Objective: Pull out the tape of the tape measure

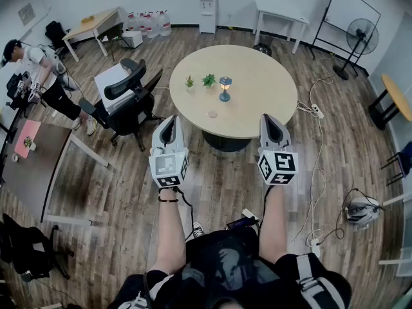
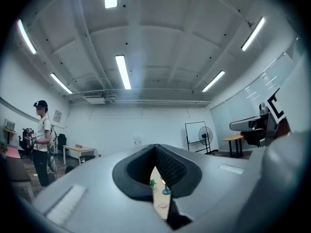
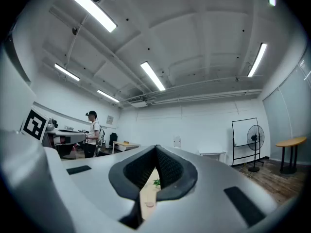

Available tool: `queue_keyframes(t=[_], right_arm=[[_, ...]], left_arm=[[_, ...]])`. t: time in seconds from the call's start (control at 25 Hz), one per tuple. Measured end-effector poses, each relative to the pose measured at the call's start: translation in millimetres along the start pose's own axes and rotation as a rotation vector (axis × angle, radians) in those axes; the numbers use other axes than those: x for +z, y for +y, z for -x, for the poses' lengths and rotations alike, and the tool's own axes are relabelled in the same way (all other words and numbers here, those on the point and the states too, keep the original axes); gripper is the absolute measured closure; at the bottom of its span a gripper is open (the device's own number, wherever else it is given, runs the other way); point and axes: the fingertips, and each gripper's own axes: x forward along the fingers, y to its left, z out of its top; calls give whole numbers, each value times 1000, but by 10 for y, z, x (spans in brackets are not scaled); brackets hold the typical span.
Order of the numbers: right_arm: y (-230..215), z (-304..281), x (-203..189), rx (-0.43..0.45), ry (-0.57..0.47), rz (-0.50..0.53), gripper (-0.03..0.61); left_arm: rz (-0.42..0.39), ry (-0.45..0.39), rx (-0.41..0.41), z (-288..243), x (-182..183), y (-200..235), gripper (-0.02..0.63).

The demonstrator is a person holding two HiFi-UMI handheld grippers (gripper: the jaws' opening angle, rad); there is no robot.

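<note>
A small pale round thing, too small to tell whether it is the tape measure, lies on the round wooden table near its front edge. It shows through the slit between the jaws in the left gripper view and the right gripper view. My left gripper and right gripper are held side by side in the air short of the table, both pointing at it. Each is shut with nothing between its jaws, as the left and right gripper views show.
Two small potted plants and a blue lantern stand mid-table. A black office chair is left of the table. A person stands far left. Cables and a power strip lie on the floor at right, with a fan beyond.
</note>
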Motion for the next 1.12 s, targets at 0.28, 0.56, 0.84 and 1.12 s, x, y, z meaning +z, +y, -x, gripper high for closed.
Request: queue_keyframes(t=[0.28, 0.56, 0.84, 1.12], right_arm=[[-10, -1, -3, 8, -14, -15, 577], [21, -14, 5, 1, -16, -9, 577], [179, -155, 47, -13, -24, -3, 577], [341, -313, 71, -71, -48, -11, 575]], left_arm=[[-2, 0, -5, -13, 24, -51, 612], [-2, -6, -6, 0, 65, -9, 612], [-18, -20, -28, -34, 165, 179, 612], [14, -15, -36, -87, 18, 529, 612]])
